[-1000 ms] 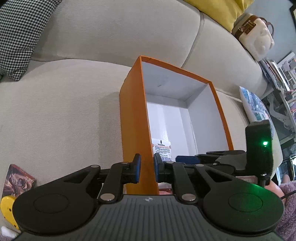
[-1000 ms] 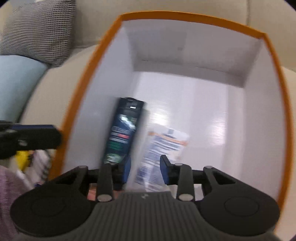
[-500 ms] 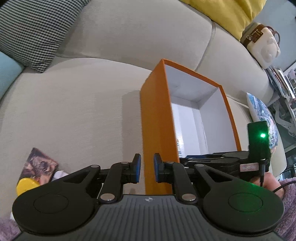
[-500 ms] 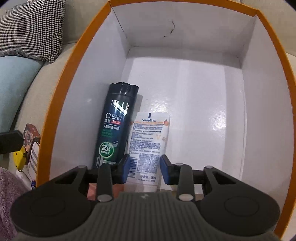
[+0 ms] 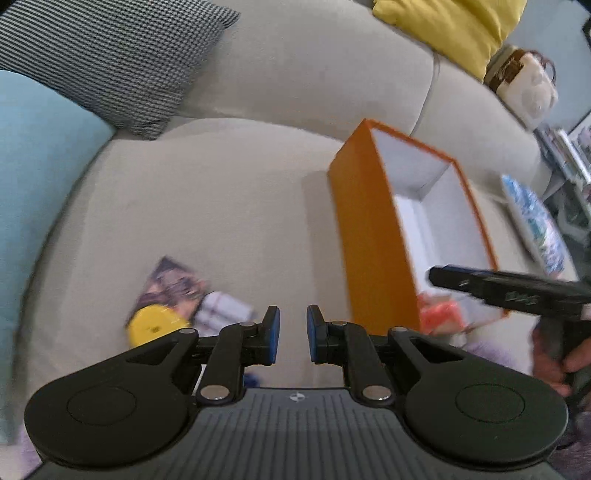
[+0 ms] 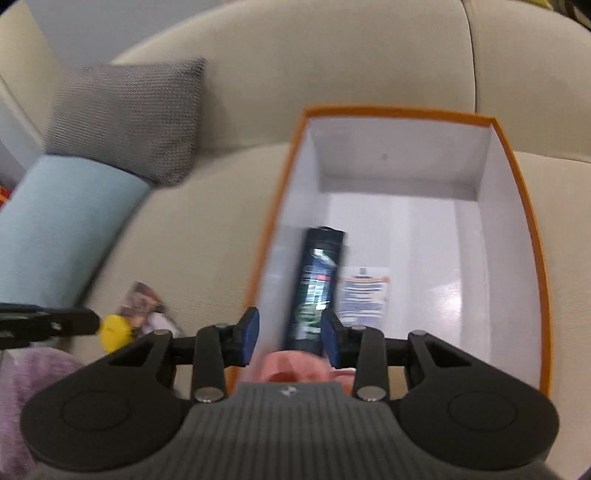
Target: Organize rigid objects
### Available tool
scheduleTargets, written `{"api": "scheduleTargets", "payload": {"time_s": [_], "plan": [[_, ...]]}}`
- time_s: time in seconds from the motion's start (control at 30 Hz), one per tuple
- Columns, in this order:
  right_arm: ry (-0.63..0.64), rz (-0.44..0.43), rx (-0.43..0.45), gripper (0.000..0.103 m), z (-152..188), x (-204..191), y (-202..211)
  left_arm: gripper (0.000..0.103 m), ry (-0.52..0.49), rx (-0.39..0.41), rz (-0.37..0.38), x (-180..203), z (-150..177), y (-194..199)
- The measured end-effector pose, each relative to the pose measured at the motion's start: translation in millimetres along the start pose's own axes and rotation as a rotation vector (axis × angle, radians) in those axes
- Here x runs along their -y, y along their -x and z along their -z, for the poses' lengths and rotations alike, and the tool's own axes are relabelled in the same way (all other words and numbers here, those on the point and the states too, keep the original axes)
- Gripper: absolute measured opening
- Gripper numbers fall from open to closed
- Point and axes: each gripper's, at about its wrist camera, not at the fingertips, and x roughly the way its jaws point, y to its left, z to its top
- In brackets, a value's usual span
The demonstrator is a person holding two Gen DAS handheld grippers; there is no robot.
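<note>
An orange box (image 5: 373, 236) with a white inside (image 6: 513, 258) stands on the beige sofa. In it lie a dark shampoo bottle (image 6: 317, 288) and a white Vaseline packet (image 6: 364, 295). Left of the box on the seat lie a yellow round object (image 5: 155, 326), a picture card (image 5: 171, 286) and a white patterned item (image 5: 223, 314); they also show in the right wrist view (image 6: 114, 330). My left gripper (image 5: 292, 334) is open and empty above the seat, left of the box. My right gripper (image 6: 290, 334) is open and empty over the box's near left wall.
A houndstooth cushion (image 5: 110, 55) and a light blue cushion (image 5: 33, 162) lie at the left. A yellow cushion (image 5: 454, 26) and a white bag (image 5: 524, 88) sit at the back right. A pink-orange object (image 6: 295, 367) lies at the box's near end.
Both grippers have pulled back and left from the box. The right gripper's jaws have widened. The yellow object and card have come more into view.
</note>
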Motion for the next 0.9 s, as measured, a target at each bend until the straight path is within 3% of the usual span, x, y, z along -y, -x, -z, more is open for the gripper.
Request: {"api": "scheduleTargets", "payload": {"time_s": [0.23,0.37,0.57,0.67,0.77,0.9], "plan": [[-0.028,-0.111,0.007,0.039,35,-50,6,0.017,-0.024,-0.066,-0.051,-26,23,-8],[-0.094,-0.179,-0.085,0.039,59,-69,-32,0.017,-0.048,-0.088,-0.105,-36,31,-17],[-0.092,-0.168,-0.223,0.039,87,-93,-91,0.017,-0.102,-0.133,-0.126,-44,49,-35],[-0.085,-0.151,-0.259,0.039,89,-99,-109,0.017,-0.083,-0.094,-0.105,-48,50,-33],[-0.08,-0.154,-0.251,0.039,83,-104,-116,0.017,-0.048,0.005,-0.082,-56,46,-22],[-0.097,-0.148,-0.245,0.04,70,-104,-133,0.023,-0.057,0.033,-0.137,-65,33,-20]]}}
